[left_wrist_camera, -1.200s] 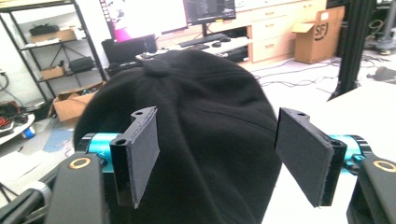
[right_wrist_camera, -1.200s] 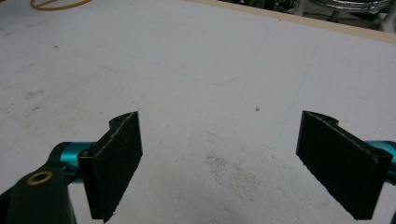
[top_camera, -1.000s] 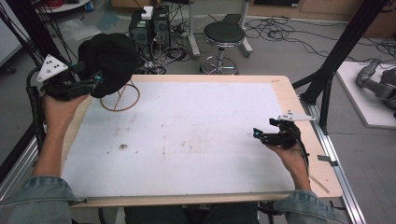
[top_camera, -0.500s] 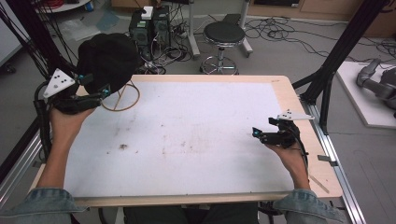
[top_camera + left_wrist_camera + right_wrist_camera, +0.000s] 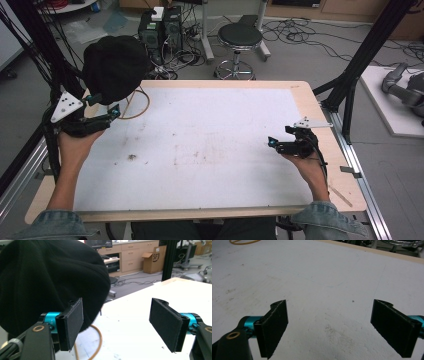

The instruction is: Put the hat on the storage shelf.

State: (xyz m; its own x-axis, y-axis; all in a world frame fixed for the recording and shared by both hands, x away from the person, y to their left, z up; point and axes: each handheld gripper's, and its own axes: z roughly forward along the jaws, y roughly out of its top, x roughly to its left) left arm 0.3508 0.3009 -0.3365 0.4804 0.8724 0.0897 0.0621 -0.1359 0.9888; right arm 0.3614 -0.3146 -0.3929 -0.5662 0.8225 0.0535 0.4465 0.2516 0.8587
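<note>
Upper left of frame: black knit fabric hat point(image 5: 116, 67) on stand, just beyond wide-open, empty left gripper point(image 5: 113, 114); best closing on brim w/ both pads, right gripper point(image 5: 272, 143) open, idle.

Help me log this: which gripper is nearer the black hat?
Left. The left gripper sits right beside the black hat, jaws open; the right gripper rests far across the table.
</note>
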